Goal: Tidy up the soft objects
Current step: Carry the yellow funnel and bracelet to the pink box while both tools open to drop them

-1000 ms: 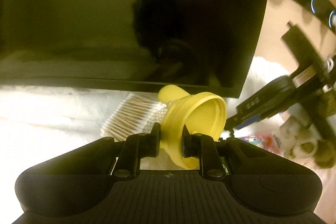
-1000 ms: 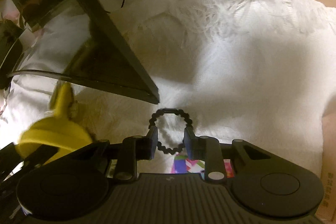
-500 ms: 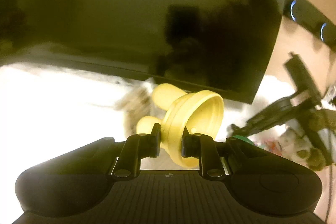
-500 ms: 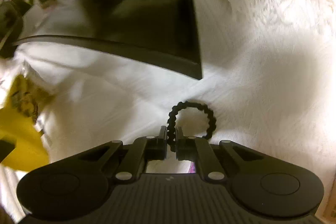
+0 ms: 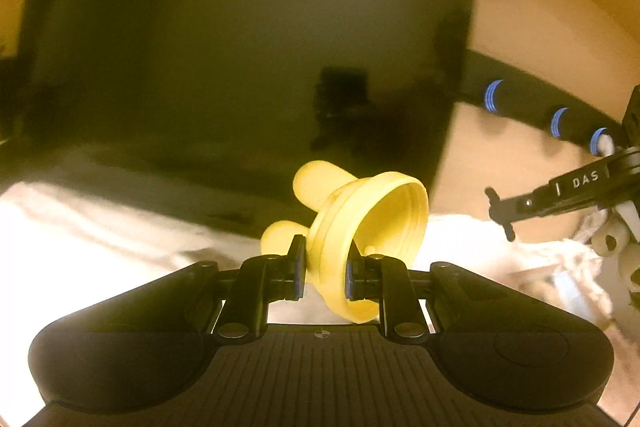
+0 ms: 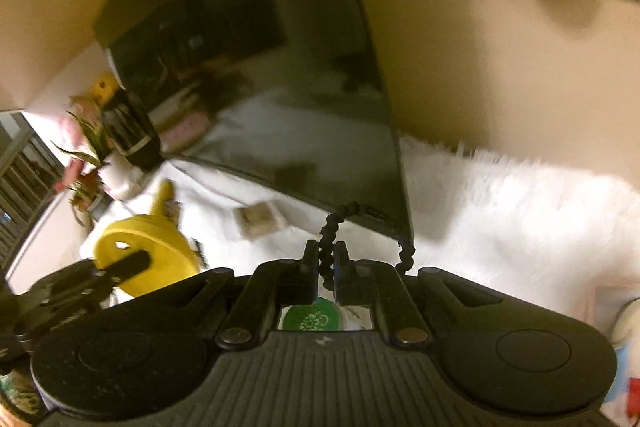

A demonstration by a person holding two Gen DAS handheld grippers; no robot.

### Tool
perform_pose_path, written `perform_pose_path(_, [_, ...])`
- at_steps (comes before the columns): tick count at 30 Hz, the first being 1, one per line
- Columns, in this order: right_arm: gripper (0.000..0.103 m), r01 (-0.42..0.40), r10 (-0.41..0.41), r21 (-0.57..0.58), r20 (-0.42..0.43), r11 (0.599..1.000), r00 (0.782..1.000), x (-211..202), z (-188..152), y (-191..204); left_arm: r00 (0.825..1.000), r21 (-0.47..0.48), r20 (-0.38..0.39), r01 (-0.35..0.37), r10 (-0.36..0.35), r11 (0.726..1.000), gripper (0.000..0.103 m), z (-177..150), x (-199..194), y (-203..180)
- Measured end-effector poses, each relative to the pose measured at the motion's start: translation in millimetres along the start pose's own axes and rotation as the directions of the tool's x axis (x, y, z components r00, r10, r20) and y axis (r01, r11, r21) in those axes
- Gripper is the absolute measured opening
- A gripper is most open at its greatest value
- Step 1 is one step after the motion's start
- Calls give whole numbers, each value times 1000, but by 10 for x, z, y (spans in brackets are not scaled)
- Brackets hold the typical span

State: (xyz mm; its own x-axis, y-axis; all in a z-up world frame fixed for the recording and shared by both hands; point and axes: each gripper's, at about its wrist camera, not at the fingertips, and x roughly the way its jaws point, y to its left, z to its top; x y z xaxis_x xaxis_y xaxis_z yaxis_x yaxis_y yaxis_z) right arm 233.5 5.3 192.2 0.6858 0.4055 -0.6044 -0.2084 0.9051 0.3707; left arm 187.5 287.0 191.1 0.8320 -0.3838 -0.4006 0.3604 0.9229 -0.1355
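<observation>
A soft yellow cup-shaped toy (image 5: 380, 219) with two rounded lobes hangs in the air in the left wrist view. My left gripper (image 5: 324, 261) is shut on its rim. In the right wrist view my right gripper (image 6: 327, 259) is shut on a black beaded ring (image 6: 334, 223). The ring dangles off the white fluffy cloth (image 6: 520, 219). The same yellow toy (image 6: 152, 247) appears low on the left there, pinched by a left finger (image 6: 124, 263). The right tool's black body (image 5: 576, 187) shows at the right edge of the left wrist view.
A large dark monitor (image 5: 240, 67) stands close ahead on the cloth, in front of a beige wall. A small box of cotton swabs (image 6: 260, 219) lies under its lower edge. A potted plant (image 6: 88, 151) and a dark jar (image 6: 132, 131) stand far left. A green packet (image 6: 312, 319) lies below the right gripper.
The right gripper closed on the black ring and lifted it off the cloth. Both grippers rose and tilted up, so the monitor and wall now fill the views. The left still holds the yellow toy.
</observation>
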Motion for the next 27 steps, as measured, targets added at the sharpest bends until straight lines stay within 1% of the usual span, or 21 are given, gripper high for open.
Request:
perform_pose_path(2, [7, 4, -4, -12, 36, 1000, 999, -242, -28, -5, 999, 8, 0, 41, -41, 999, 21, 28, 10, -228])
perform_pose_path(4, [7, 15, -14, -17, 61, 1000, 998, -391, 7, -6, 997, 30, -3, 83, -83, 996, 21, 38, 42, -524])
perform_pose_path(5, [7, 24, -22, -21, 74, 1000, 997, -520, 64, -69, 994, 40, -7, 106, -105, 994, 21, 50, 75, -684])
perform_pose_path(7, [7, 43, -40, -26, 99, 999, 994, -765, 44, -173, 989, 57, -18, 150, -149, 987, 21, 64, 127, -969])
perform_pose_path(10, [7, 93, -89, -21, 144, 995, 986, -1116, 11, -384, 975, 85, -32, 221, -219, 972, 21, 23, 227, -1378])
perform_pose_path(12, [7, 133, -130, -9, 176, 991, 976, -1361, -22, -565, 965, 97, -42, 262, -259, 960, 21, 8, 288, -1623])
perform_pose_path(15, [7, 179, -184, 45, 209, 983, 960, -1633, -71, -911, 947, 107, -68, 320, -315, 941, 21, -66, 475, -2022])
perform_pose_path(18, [7, 208, -228, 113, 219, 972, 949, -1805, -152, -1240, 932, 88, -114, 353, -343, 931, 21, -179, 682, -2336])
perform_pose_path(21, [7, 254, -286, 168, 210, 953, 935, -1860, -258, -1485, 918, 76, -167, 375, -359, 924, 21, -308, 869, -2584])
perform_pose_path(23, [7, 295, -329, 180, 205, 939, 922, -1892, -346, -1612, 910, 70, -192, 386, -367, 920, 21, -378, 1004, -2752])
perform_pose_path(24, [7, 306, -340, 178, 203, 935, 918, -1909, -388, -1658, 903, 64, -209, 395, -375, 917, 21, -425, 1120, -2876])
perform_pose_path(25, [7, 317, -350, 182, 199, 931, 915, -1913, -421, -1696, 899, 60, -222, 400, -378, 915, 21, -469, 1200, -2957])
perform_pose_path(27, [7, 326, -360, 189, 187, 926, 914, -1910, -483, -1764, 895, 60, -249, 396, -370, 916, 22, -564, 1360, -3110])
